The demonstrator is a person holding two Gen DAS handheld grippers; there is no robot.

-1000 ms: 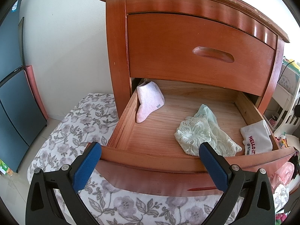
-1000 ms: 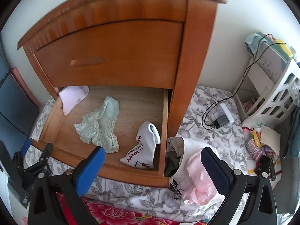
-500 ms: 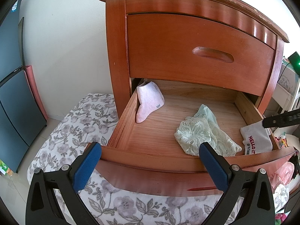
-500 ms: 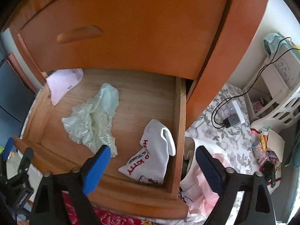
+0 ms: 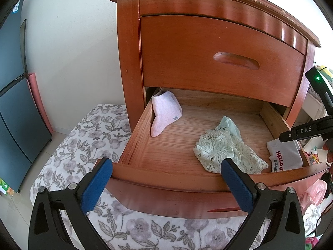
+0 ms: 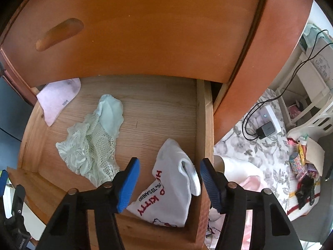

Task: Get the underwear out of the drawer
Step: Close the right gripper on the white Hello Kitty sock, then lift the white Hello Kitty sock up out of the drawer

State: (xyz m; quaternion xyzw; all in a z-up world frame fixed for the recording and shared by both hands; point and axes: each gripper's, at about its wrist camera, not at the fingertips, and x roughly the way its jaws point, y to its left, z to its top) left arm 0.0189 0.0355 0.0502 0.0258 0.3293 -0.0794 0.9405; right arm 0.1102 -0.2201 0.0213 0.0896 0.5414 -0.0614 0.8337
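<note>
The right hand-held gripper (image 6: 169,182) has dropped in, jaws open around the white printed cotton underwear (image 6: 170,189); left hand-held gripper (image 5: 166,180) waits, open.

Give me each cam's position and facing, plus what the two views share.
Left wrist: low before the open drawer, facing the nightstand; own left gripper open; fingertips of a hand at right edge.
Right wrist: above the drawer's right end, looking down; right gripper open over the white Hello Kitty sock.
Shared: that sock, mint lace underwear, pink sock.
</note>
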